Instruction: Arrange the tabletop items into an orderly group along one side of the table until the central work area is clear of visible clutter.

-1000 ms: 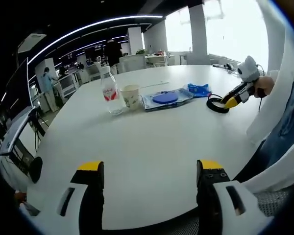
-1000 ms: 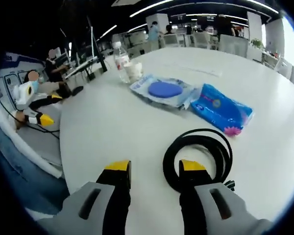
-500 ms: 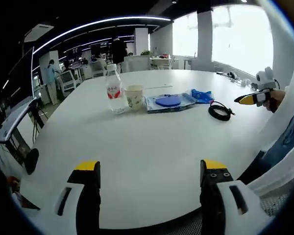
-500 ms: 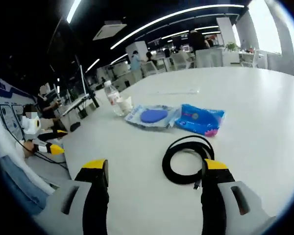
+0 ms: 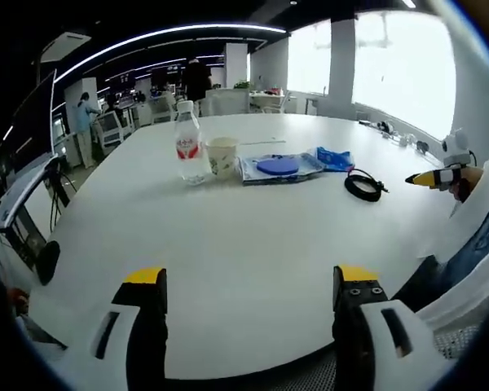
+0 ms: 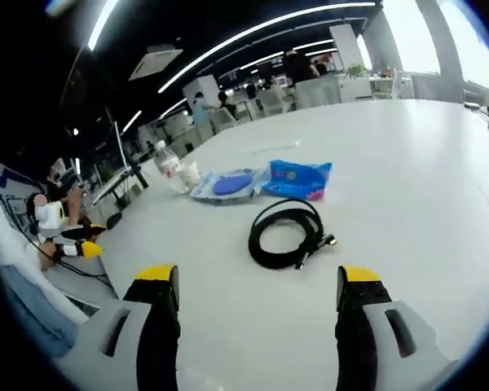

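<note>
We hold the left gripper (image 5: 248, 281) low and level, its 2 yellow-tipped jaws spread wide with nothing between them. Our right gripper (image 6: 258, 281) is likewise parted and empty. In the left gripper view it (image 5: 430, 177) sits far right, gripped by our right hand (image 5: 463, 177).

I see an open office with a dark ceiling crossed by long white light strips (image 5: 171, 37). Bright tall windows (image 5: 391, 65) line one side, with white desks and chairs (image 6: 334, 85) beyond.

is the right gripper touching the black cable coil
Apart. In the right gripper view, bare white table shows between the open right gripper and the coiled black cable.
</note>
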